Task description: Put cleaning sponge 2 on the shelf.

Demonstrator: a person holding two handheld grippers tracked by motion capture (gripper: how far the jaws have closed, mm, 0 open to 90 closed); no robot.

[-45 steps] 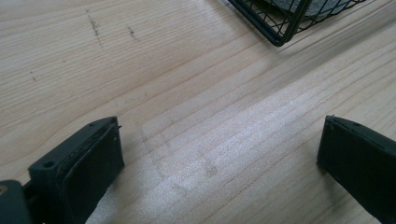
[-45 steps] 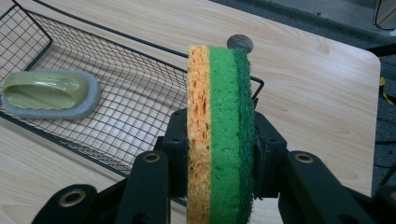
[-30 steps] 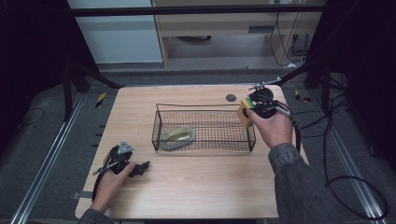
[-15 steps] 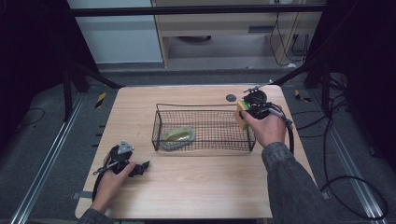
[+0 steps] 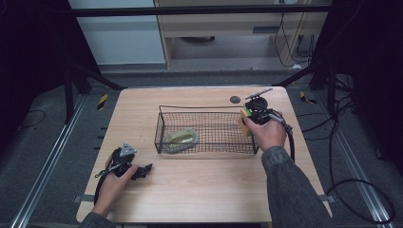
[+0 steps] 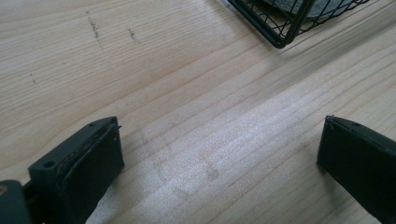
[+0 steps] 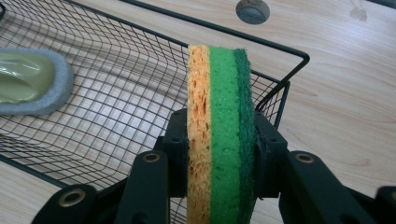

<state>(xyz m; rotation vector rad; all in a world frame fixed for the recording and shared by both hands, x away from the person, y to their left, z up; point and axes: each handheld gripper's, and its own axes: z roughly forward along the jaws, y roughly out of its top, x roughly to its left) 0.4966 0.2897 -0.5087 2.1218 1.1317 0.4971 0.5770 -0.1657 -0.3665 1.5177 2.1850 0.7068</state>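
Observation:
A sponge (image 7: 219, 116) with orange, light green and dark green layers stands on edge between the jaws of my right gripper (image 7: 219, 144), which is shut on it. In the high view the sponge (image 5: 245, 117) hangs just over the right end of a black wire basket (image 5: 206, 110), with the right gripper (image 5: 252, 114) tilted toward the basket. A grey-edged olive scrubbing pad (image 5: 180, 137) lies in the basket's left half, and shows as the pad (image 7: 28, 86) at far left. My left gripper (image 5: 142, 169) rests on the table at the front left; its jaws (image 6: 219, 158) stand wide open over bare wood.
The light wooden table (image 5: 199, 190) has a round dark grommet (image 5: 235, 99) behind the basket. A basket corner (image 6: 280, 28) shows ahead of the left gripper. Cables run off the table's right side. Dark frame posts stand at both sides.
My right hand has come down and slightly left with the sponge, closer to the basket's right end. The left hand has stayed put.

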